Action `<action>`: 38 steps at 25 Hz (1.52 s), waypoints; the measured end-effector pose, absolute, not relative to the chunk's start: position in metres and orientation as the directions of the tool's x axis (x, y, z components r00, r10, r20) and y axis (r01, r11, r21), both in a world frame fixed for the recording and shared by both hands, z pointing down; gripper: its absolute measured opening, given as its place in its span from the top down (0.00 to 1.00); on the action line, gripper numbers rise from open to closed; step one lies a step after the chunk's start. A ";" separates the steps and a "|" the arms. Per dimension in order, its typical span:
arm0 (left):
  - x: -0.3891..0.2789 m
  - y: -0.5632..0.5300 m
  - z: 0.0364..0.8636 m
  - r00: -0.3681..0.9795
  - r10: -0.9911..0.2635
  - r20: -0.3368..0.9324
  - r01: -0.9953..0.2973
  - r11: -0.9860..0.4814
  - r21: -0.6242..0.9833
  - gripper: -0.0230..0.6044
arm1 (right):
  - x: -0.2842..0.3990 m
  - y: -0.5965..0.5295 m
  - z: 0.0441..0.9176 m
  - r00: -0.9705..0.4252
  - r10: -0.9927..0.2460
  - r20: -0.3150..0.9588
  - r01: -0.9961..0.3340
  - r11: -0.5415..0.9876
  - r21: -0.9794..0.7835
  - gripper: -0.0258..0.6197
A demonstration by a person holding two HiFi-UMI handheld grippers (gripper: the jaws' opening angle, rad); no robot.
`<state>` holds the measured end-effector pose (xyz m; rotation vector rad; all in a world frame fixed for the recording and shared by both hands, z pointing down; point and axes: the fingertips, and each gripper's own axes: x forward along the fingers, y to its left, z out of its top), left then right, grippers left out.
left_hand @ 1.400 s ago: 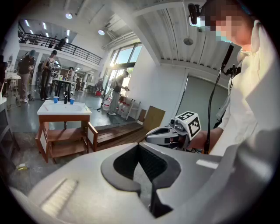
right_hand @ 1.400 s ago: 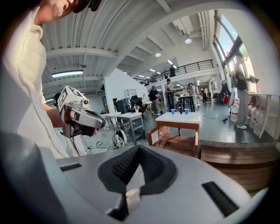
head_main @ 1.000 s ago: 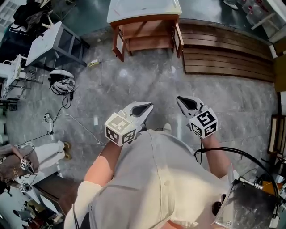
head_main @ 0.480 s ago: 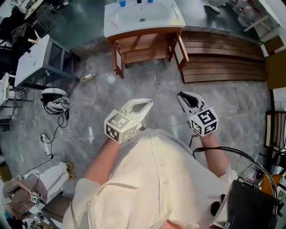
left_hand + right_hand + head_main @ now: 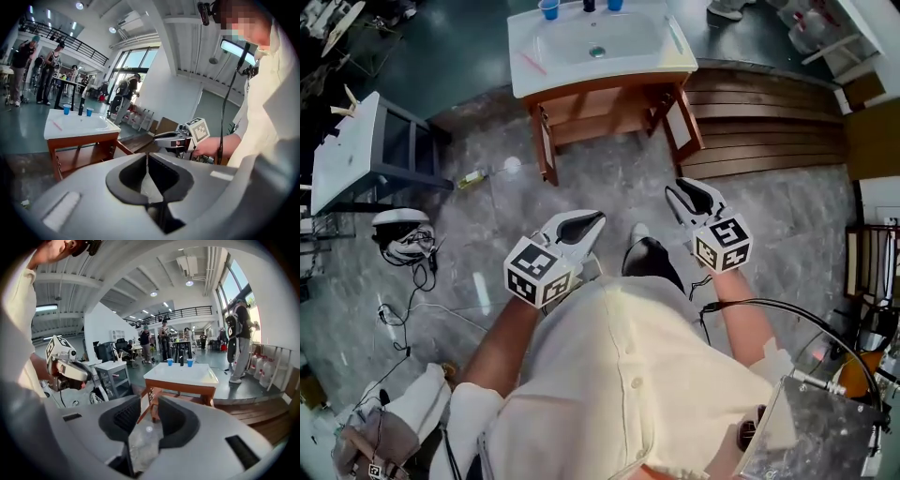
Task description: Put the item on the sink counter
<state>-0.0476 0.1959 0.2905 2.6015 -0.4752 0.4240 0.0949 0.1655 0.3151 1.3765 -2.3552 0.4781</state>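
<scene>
Apparently, with the sink counter (image 5: 609, 67) well apart at 12 o'clock, we held the left gripper (image 5: 595, 220) clenched on nothing and the right gripper (image 5: 680, 197), whose jaws had just been opening, empty too; the item we could not find.

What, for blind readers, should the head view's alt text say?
From above, a person in a pale shirt holds a left tool and right tool over a grey floor, facing a white sink counter with blue cups. The right tool's empty jaws have just been opening.
</scene>
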 end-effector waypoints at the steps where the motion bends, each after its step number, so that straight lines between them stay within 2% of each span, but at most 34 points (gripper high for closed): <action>1: -0.046 0.186 0.292 0.893 -0.260 0.367 -0.401 -0.830 0.388 0.95 | 0.102 0.151 0.317 -0.447 -0.755 0.479 -0.882 0.461 -0.097 0.81; 11: -0.017 0.055 0.290 0.830 -0.381 0.408 -0.532 -0.761 0.371 0.96 | 0.198 -0.062 0.345 -0.390 -0.778 0.493 -0.900 0.435 -0.026 0.81; 17: 0.030 -0.015 0.289 0.811 -0.408 0.420 -0.564 -0.738 0.371 0.96 | 0.265 -0.184 0.374 -0.354 -0.794 0.494 -0.926 0.373 -0.064 0.81; 23: 0.048 -0.059 0.300 0.776 -0.438 0.455 -0.613 -0.696 0.375 0.96 | 0.306 -0.277 0.416 -0.294 -0.785 0.545 -0.940 0.341 -0.015 0.81; 30: 0.049 -0.092 0.313 0.743 -0.452 0.494 -0.651 -0.661 0.373 0.96 | 0.339 -0.347 0.460 -0.204 -0.759 0.618 -0.960 0.280 0.027 0.81; 38: 0.045 -0.108 0.322 0.726 -0.462 0.509 -0.671 -0.637 0.379 0.96 | 0.351 -0.372 0.498 -0.156 -0.698 0.699 -0.967 0.253 0.037 0.81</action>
